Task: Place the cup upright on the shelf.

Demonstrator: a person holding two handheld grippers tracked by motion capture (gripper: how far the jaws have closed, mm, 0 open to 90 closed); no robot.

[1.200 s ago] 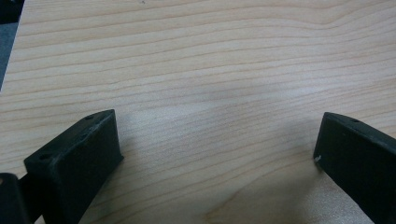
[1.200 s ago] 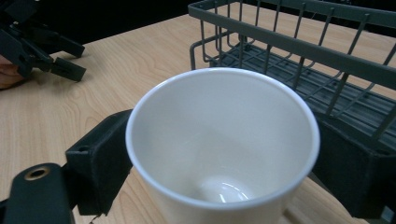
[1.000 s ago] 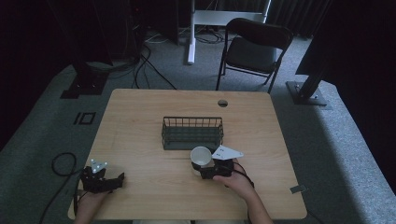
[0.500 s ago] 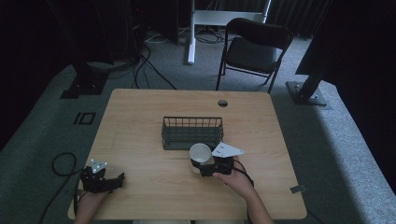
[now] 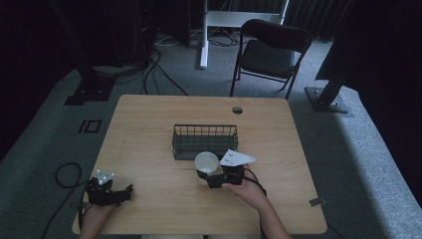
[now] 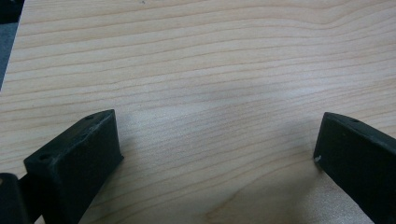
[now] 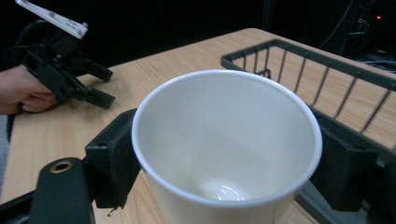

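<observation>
Since a second ago the right gripper (image 5: 208,175) has carried the cup (image 5: 207,163) toward 11 o'clock, closer to the basket (image 5: 205,141); now the cup hangs just at the basket's near wall, toward 6 o'clock of it. Its jaws clamp the cup's sides just below the rim. The left gripper (image 5: 119,193) rests at the table's (image 5: 149,119) 7 o'clock corner, jaws spread wide, holding nothing. My worry: the cup's base could catch the wire wall if it isn't lifted high enough. Squeezing harder could buckle the thin paper and let the cup slip.
</observation>
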